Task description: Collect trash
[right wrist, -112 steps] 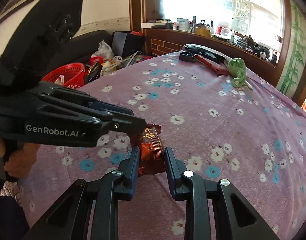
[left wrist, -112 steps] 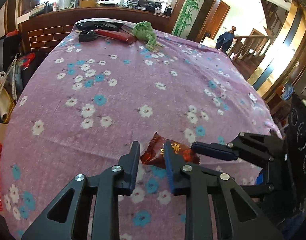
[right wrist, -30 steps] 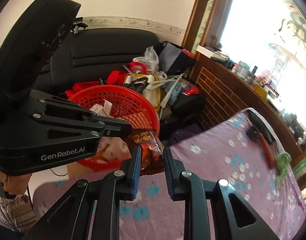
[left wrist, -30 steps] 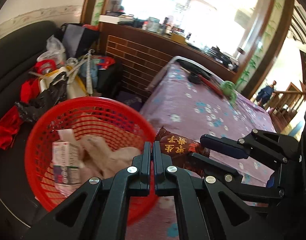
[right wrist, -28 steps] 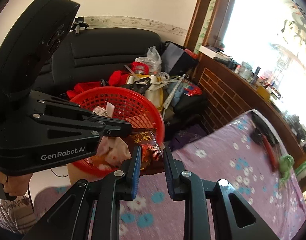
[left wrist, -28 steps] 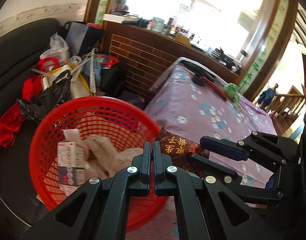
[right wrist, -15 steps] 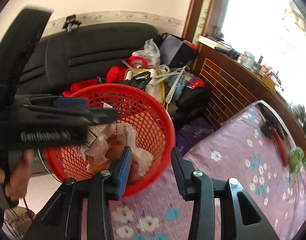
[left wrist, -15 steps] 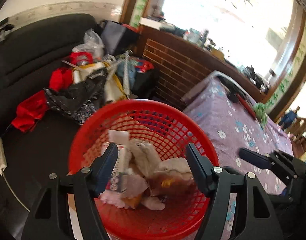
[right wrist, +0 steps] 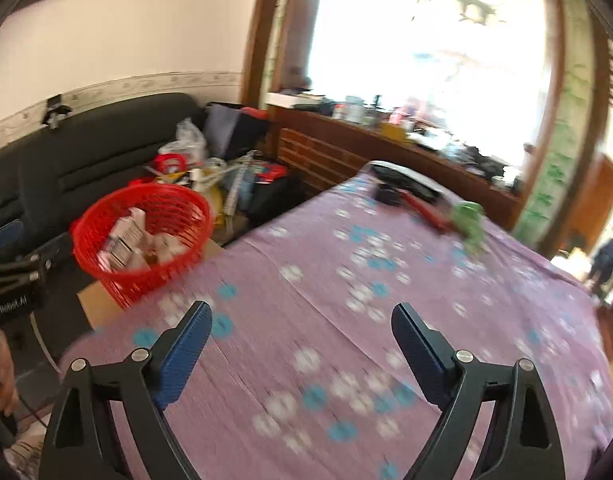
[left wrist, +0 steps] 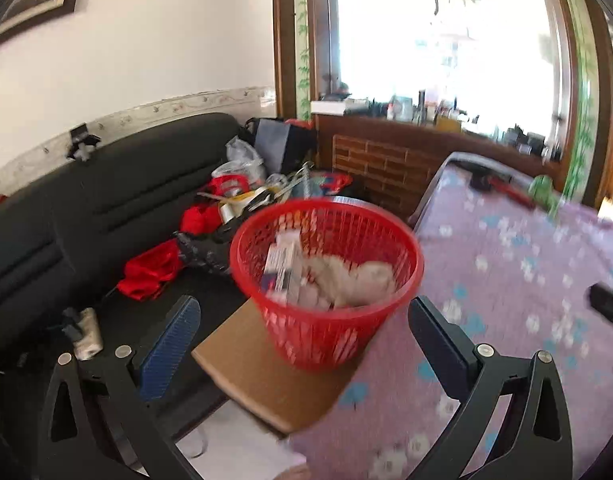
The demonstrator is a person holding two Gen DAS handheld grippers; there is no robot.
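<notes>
Both claws are opening wide with nothing between their fingers. The left claw [left wrist: 302, 340] hangs just before the red basket [left wrist: 326, 280] of trash; the right claw [right wrist: 302, 344] is over the floral-clothed surface [right wrist: 386, 300], the basket off to its left.

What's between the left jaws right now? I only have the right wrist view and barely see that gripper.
Observer: Nothing. The left gripper has its jaws opening and empty, with the red basket just ahead of them.
Operator: And what's behind the basket? It blocks my view there.
Observer: A red cloth lies crumpled on the black sofa, close beside the basket.
</notes>
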